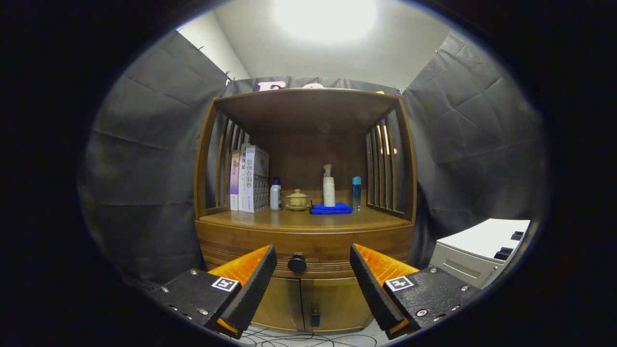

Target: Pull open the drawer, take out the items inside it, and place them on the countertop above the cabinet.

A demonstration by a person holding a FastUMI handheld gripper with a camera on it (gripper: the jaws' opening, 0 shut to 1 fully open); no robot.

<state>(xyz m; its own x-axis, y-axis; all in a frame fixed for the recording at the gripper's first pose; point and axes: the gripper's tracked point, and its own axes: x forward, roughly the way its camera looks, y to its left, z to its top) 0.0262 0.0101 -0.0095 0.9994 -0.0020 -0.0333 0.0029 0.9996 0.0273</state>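
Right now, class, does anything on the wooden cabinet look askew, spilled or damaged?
Nothing stands out. The books, bottles and folded blue cloth sit neatly on the countertop; the drawer's round black knob lies ahead between the open gripper fingers.

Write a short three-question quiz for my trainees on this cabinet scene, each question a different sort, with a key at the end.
1. True or false: the drawer is already pulled open.
2. Multiple choice: the drawer knob sits (A) between the fingers of the gripper and beyond them, (B) pinched by both fingers, (C) out past one finger's side.
3. Short answer: on the countertop, what does the white pump bottle stand just behind?

Key
1. False; the drawer front is flush with the cabinet.
2. A; the gripper is open and touches nothing.
3. The folded blue cloth.
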